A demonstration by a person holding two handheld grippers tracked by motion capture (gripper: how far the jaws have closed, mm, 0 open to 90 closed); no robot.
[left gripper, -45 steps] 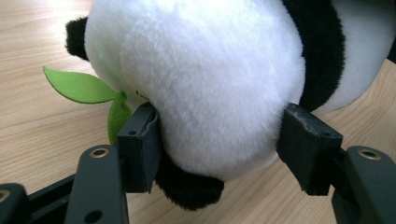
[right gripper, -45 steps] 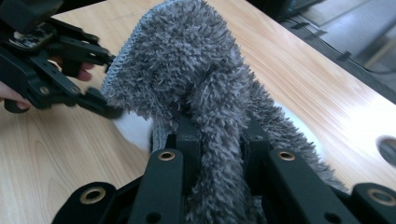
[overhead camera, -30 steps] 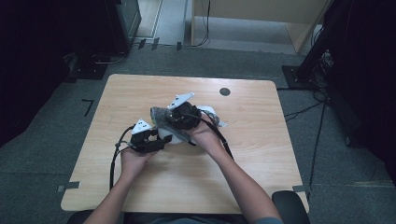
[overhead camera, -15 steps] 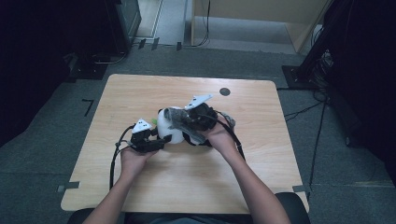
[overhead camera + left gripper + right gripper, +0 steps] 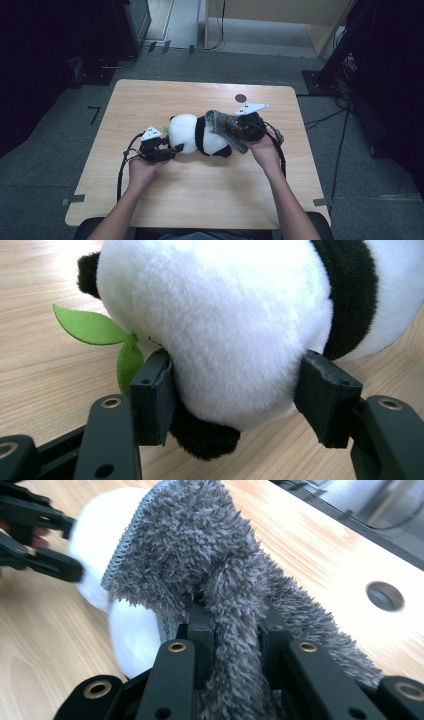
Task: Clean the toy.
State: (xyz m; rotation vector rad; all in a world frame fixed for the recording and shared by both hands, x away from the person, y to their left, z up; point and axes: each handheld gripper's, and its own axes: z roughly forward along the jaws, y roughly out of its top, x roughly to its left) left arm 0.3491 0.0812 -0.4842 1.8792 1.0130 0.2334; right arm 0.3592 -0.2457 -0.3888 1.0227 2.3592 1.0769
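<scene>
Holding a two-jaw gripper in each hand, we work at the middle of a light wooden table [image 5: 200, 200]. Our left gripper [image 5: 170, 151] has its jaws spread around the white head end of a plush panda [image 5: 197, 134], which lies on its side across the table. In the left gripper view the two black pads sit on either side of the rounded white fur [image 5: 220, 325], both pressing into or just touching it, so we read the left gripper as set around the panda's head; how firmly it squeezes we cannot tell. A green felt leaf [image 5: 95, 330] sticks out from the panda just beside one pad, and a black ear lies against the tabletop under the head.

Our right gripper [image 5: 239, 131] is clamped on a fuzzy grey sock [image 5: 222, 127]. In the right gripper view the jaws stand close together with a fold of the grey sock [image 5: 220, 595] pinched between them, and the sock's open, ribbed edge drapes over the panda's white rear end [image 5: 130, 630]. From above, the sock covers the end of the panda nearest our right hand [image 5: 265, 152].

A small dark round hole [image 5: 240, 98] sits in the tabletop beyond the right gripper.
</scene>
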